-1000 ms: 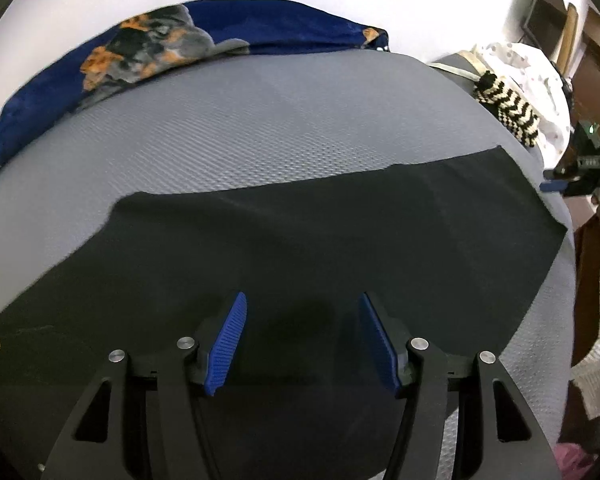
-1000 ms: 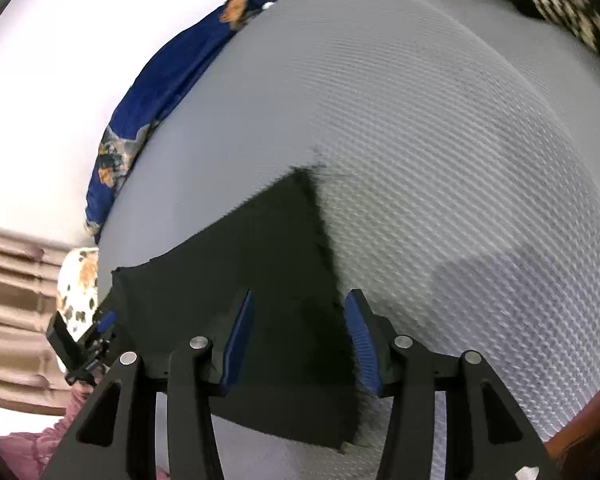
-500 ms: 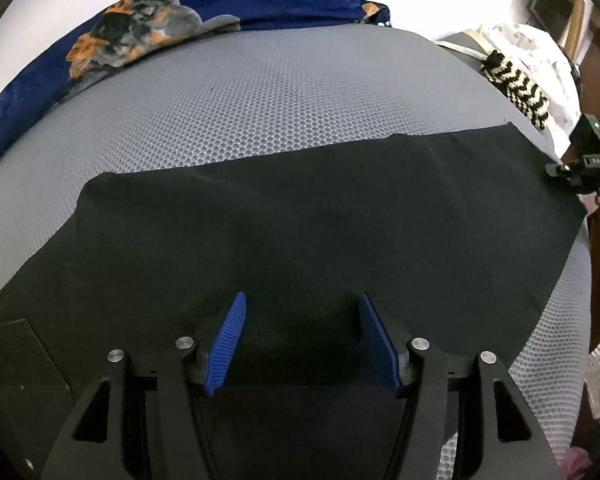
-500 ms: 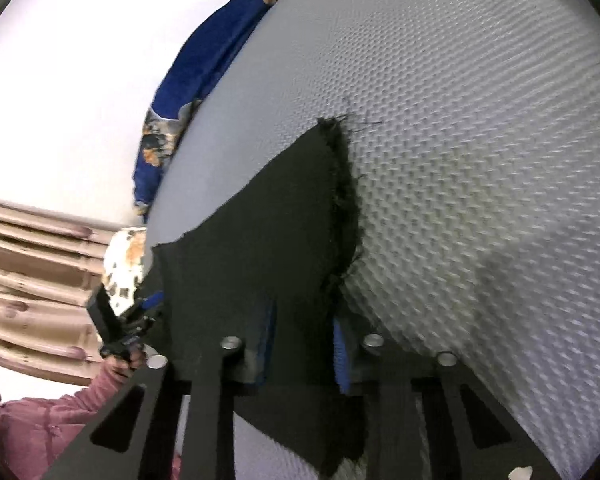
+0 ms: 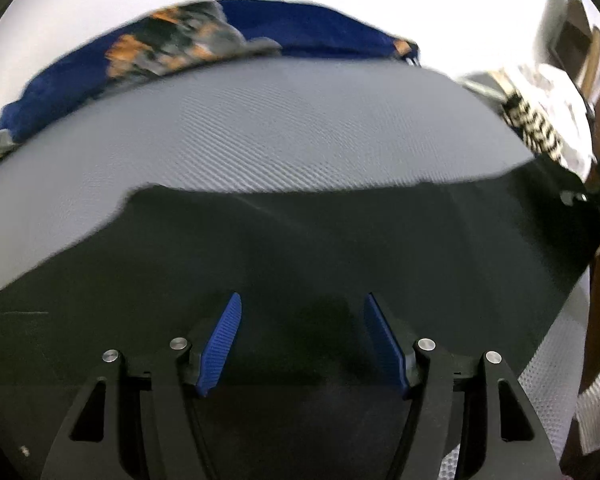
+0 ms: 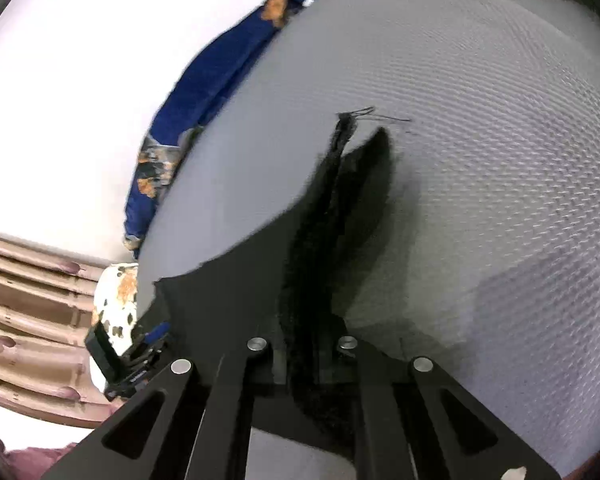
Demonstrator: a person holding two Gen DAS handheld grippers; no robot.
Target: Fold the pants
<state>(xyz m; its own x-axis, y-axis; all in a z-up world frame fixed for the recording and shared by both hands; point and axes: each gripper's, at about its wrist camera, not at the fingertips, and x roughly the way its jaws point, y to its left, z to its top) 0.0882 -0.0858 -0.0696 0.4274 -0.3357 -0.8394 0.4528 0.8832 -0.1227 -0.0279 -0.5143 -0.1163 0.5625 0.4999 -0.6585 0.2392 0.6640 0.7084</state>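
Black pants lie spread across a grey mesh-textured surface. My left gripper is open above the pants near their waist end, blue pads apart, holding nothing. In the right wrist view my right gripper is shut on the frayed leg hem of the pants, and the hem edge is lifted into a ridge off the grey surface. The right gripper also shows in the left wrist view at the far right edge of the pants.
A blue and orange patterned cloth lies along the far edge of the surface, also in the right wrist view. A black-and-white patterned cloth and a white cloth sit at the right. The left gripper shows at the lower left in the right wrist view.
My right gripper has closed on the pants hem and raised it, so the edge now stands up in a fold. My left gripper has stayed open over the pants.
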